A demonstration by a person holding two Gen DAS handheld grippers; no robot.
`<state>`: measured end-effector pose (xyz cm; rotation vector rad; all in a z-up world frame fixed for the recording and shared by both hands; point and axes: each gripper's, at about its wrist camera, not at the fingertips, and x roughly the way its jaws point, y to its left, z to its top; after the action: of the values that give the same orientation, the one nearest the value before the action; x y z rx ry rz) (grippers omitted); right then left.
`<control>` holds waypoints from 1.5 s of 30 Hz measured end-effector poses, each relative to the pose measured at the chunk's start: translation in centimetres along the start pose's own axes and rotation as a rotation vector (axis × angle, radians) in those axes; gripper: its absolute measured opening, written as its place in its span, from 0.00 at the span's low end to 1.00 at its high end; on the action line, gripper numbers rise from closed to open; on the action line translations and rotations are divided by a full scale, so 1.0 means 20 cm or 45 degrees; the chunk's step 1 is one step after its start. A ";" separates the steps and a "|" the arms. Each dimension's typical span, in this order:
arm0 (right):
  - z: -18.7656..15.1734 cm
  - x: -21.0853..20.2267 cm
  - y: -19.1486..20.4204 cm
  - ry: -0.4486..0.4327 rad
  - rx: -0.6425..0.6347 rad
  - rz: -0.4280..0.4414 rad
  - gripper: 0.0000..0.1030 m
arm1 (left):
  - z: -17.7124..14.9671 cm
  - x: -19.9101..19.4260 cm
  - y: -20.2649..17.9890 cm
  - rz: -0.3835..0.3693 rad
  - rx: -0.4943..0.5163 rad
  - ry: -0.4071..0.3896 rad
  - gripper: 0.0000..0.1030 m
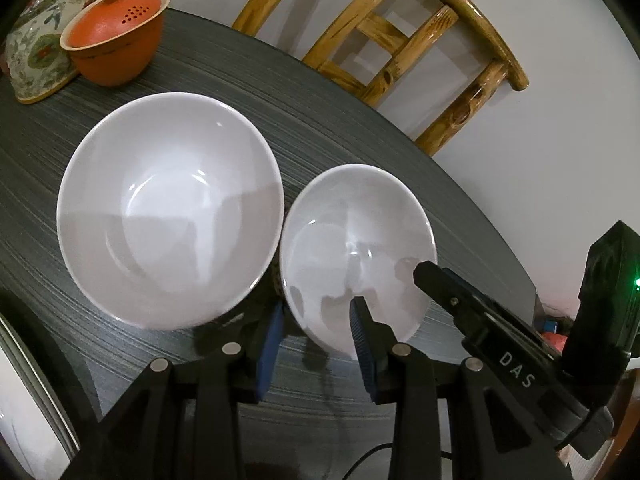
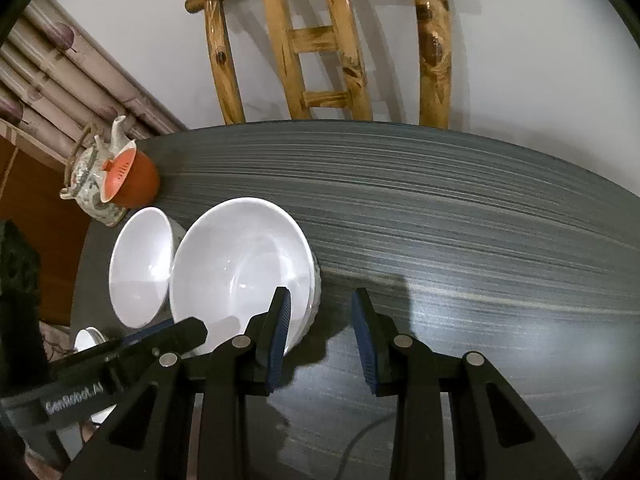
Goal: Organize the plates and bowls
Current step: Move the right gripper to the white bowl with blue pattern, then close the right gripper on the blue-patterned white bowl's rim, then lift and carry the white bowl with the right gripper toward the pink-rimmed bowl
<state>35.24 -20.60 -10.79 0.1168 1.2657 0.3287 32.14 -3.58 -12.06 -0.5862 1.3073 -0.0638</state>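
Two plain white glossy bowls sit side by side, rims nearly touching, on the dark streaked table [image 1: 360, 92]: a larger bowl [image 1: 168, 208] and a smaller bowl [image 1: 356, 252]. The left gripper [image 1: 318, 344] straddles the smaller bowl's near rim, jaws apart, contact uncertain. The right gripper [image 2: 320, 340] straddles the other rim likewise. An orange lidded cup [image 1: 116, 40] and floral teapot [image 1: 36, 40] stand behind; a bamboo chair [image 1: 400, 36] beyond.
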 end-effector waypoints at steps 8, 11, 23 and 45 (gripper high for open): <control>0.03 0.10 0.00 0.024 -0.003 -0.014 0.30 | 0.02 0.05 0.00 0.017 0.002 0.000 0.33; 0.03 0.13 0.00 0.034 -0.013 -0.014 0.27 | 0.01 0.07 0.01 0.022 0.004 0.004 0.33; 0.01 0.15 0.00 0.017 0.000 0.018 0.12 | 0.01 0.10 0.01 0.044 0.049 0.000 0.23; -0.15 0.05 -0.11 0.031 0.100 0.020 0.13 | -0.15 0.13 -0.09 0.112 0.241 0.072 0.19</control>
<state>33.00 -22.67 -13.28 0.1904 1.3024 0.2948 30.56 -7.13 -14.07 -0.3677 1.3627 -0.1311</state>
